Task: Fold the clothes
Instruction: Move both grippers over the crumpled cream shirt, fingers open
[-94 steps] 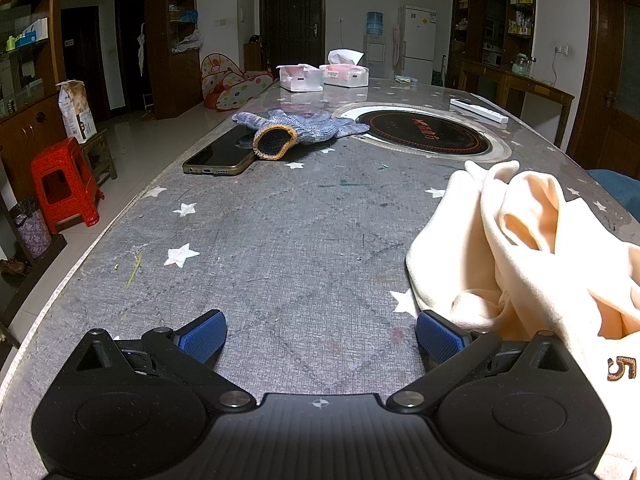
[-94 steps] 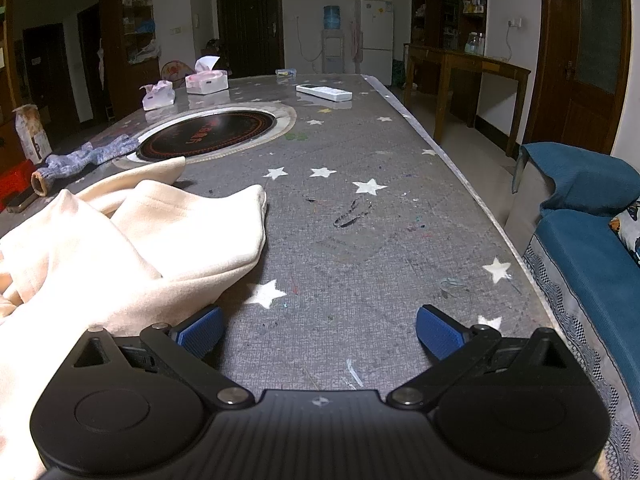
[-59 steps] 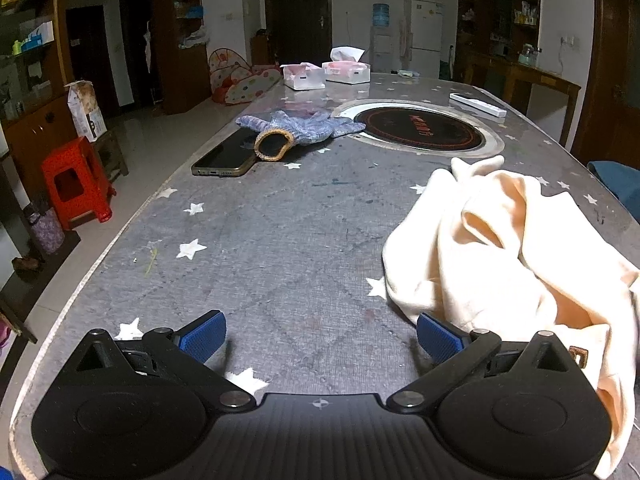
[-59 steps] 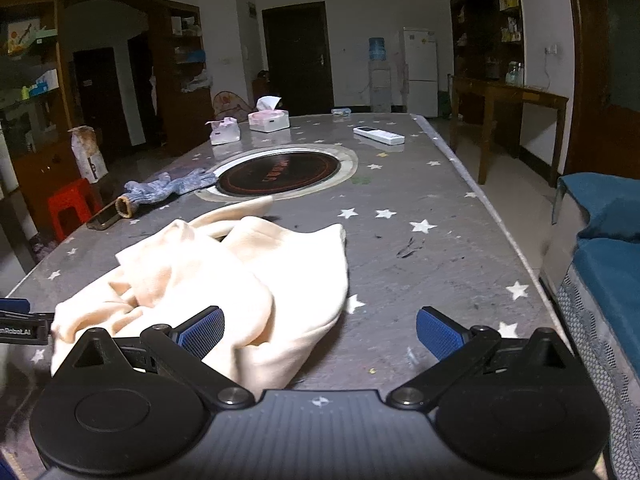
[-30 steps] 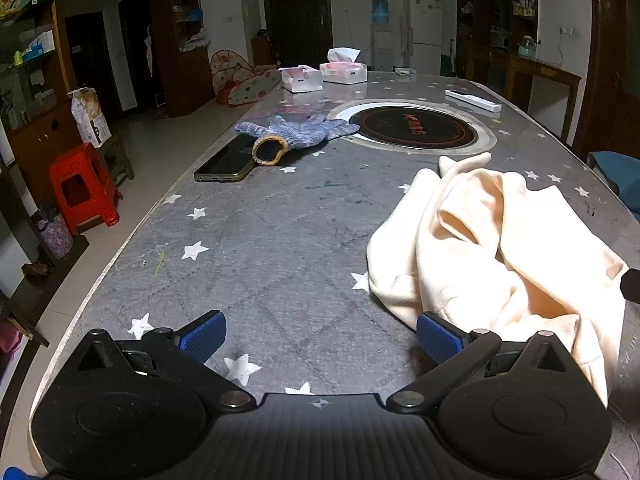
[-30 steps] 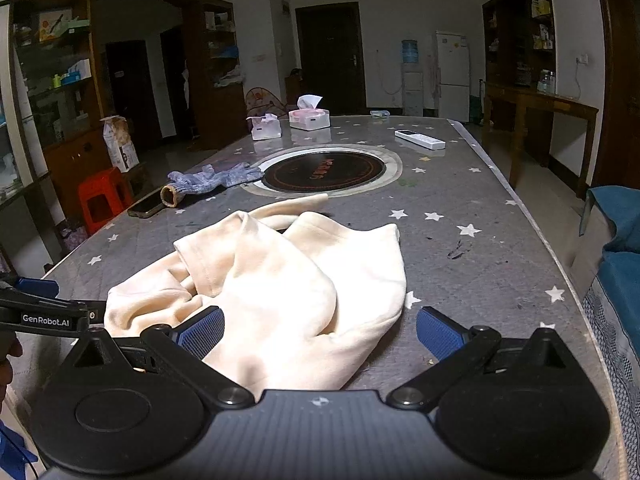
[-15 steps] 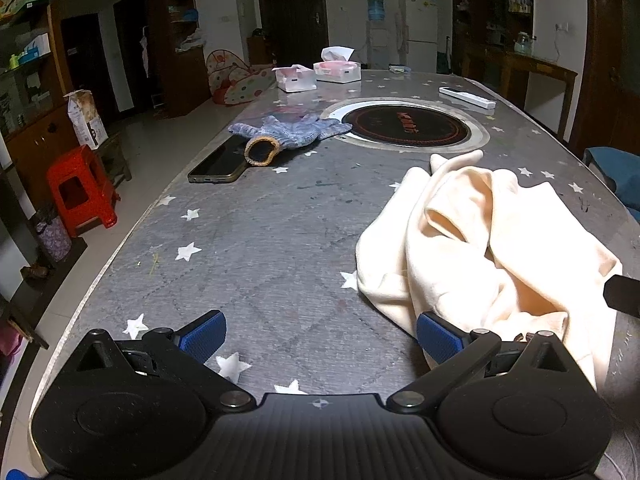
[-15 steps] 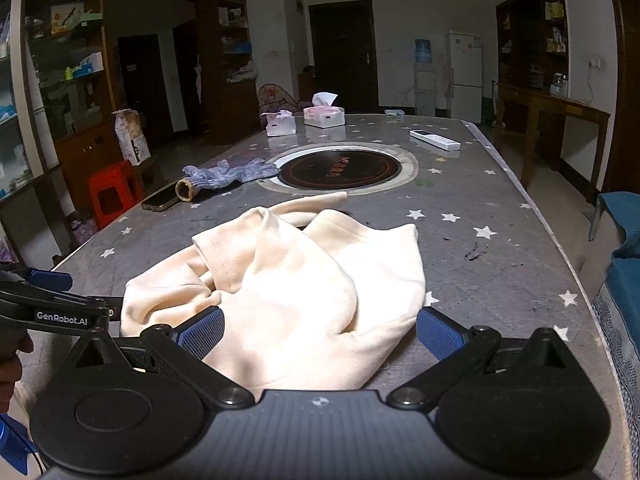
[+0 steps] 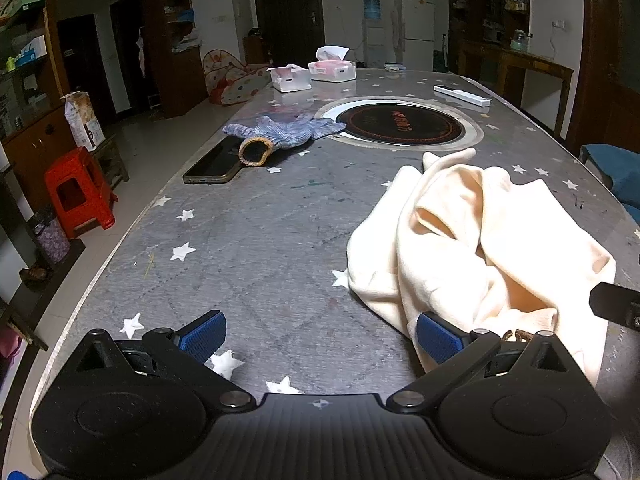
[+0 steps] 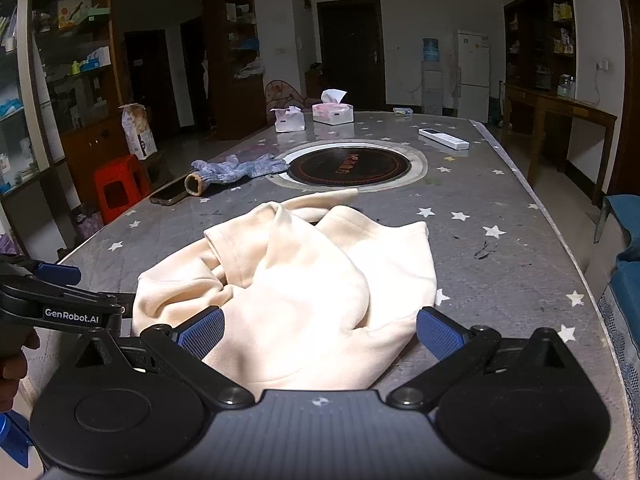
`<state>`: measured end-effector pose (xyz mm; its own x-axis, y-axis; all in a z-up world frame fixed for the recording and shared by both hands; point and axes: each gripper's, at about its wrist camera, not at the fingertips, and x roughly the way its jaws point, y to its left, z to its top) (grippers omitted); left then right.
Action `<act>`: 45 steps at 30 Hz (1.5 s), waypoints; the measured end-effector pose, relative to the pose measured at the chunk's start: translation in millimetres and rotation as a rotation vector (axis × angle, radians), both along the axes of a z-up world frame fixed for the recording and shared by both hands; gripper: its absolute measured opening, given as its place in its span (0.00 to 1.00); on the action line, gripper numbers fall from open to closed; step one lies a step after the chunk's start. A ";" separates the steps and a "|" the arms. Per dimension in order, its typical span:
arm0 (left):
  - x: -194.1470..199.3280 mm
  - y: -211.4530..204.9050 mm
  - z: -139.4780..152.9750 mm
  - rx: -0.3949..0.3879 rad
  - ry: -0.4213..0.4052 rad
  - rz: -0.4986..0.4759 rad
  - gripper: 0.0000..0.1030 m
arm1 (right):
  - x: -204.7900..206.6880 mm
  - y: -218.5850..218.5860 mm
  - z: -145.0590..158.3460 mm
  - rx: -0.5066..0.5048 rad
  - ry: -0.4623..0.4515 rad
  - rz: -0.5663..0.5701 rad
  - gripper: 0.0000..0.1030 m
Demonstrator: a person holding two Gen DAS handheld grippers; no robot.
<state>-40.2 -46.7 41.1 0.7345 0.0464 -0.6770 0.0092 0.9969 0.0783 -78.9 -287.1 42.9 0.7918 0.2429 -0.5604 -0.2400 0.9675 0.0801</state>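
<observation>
The garment — cream, crumpled, unfolded — lies in a heap at the near end of the worktop, right of centre in the left view. The right gripper hovers over its near edge with fingers spread wide, holding nothing; cloth fills the gap between them. The left gripper is just left of the heap, fingers equally wide and empty, the right one against the cloth's edge. Farther off, a glove lies partly on a phone near the left edge. A round hob is set mid-worktop — beyond it, two tissue boxes and a remote.
</observation>
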 end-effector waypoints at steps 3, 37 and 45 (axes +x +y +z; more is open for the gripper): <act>-0.2 -0.3 0.0 -0.001 0.002 -0.001 1.00 | -0.3 1.4 0.2 -0.003 0.000 0.005 1.00; 0.4 -6.1 3.6 -0.008 -0.002 -0.021 1.00 | -1.1 9.2 0.8 -0.025 0.007 0.033 1.00; 2.3 -7.8 4.5 -0.005 -0.002 -0.028 1.00 | 0.6 9.0 1.3 -0.026 0.007 0.038 1.00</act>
